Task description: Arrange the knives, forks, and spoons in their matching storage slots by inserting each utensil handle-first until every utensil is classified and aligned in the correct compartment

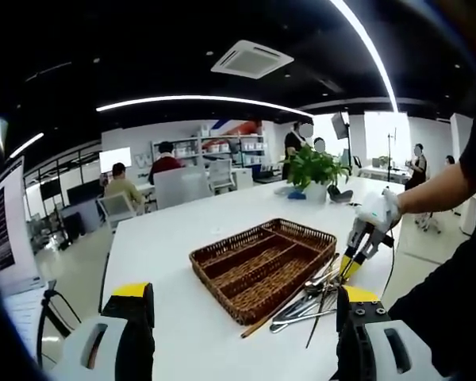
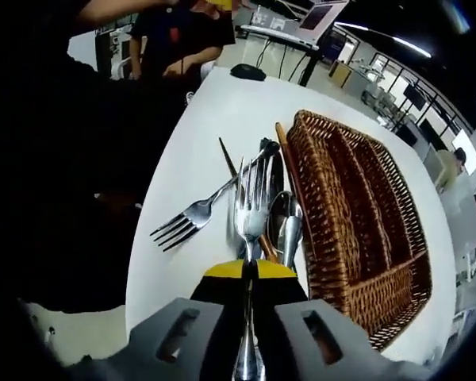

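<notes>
Utensils lie in a loose pile (image 2: 262,202) on the white table (image 2: 190,159), just beside the long side of the wicker tray (image 2: 357,214); count in right gripper view: 2 forks, approx 2 spoons, 1 wooden-handled piece touching the tray wall, others overlapped so exact total can't be told. 1 fork (image 2: 192,216) lies apart from the tray, tines pointing away from it, handle crossing back into the pile. The other fork (image 2: 251,208) is upright in that view, tines up, handle running down between the jaws of the right hand-held gripper (image 2: 248,274), whose yellow-tipped jaws are pressed together on the handle. Tray has 4 slots visible, 3 long + 1 crosswise at the end, none with utensils seen in them. In left gripper view the tray (image 1: 263,266) sits mid-table w/ the pile (image 1: 313,298) at its near right corner; right hand-held gripper (image 1: 351,266) angles down into the pile, gloved hand (image 1: 378,213) on it, bare forearm reaching in from the right. Left hand-held gripper (image 1: 246,305) is held back from the tray, above the table edge, jaws spread wide, nothing between them. Potted plant (image 1: 315,171) stands beyond the tray at the far table end.
</notes>
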Motion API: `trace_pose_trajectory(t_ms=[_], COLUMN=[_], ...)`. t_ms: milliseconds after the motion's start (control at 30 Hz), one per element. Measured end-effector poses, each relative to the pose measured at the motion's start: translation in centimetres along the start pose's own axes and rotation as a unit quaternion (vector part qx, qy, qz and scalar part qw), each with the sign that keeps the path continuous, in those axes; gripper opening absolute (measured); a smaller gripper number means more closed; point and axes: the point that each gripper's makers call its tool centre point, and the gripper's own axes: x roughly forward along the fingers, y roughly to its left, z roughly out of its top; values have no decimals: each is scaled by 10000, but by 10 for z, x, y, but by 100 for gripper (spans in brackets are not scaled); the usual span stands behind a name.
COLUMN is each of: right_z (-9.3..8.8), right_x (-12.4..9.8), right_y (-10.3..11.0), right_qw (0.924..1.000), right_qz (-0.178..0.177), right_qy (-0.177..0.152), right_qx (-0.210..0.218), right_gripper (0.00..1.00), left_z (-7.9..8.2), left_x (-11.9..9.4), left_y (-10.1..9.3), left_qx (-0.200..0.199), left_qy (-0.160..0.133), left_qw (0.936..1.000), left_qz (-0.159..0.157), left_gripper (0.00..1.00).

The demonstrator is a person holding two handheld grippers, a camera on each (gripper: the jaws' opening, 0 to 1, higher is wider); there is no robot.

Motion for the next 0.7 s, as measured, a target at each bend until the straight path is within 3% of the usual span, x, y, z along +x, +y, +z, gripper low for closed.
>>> trace_pose_trajectory(t_ms=[700], right_z=[12], right_x=[-29], right_y=[-23], right_qw=[9994], right_qz=[-225], right_qy=[229], right_qx=[-89], right_gripper=[0], left_z=[-1], left_x=[0], left_y=[-2], left_qx=[14], left_qy=[-6], left_qw=[10000], left_qz=[-13], left_gripper=[100])
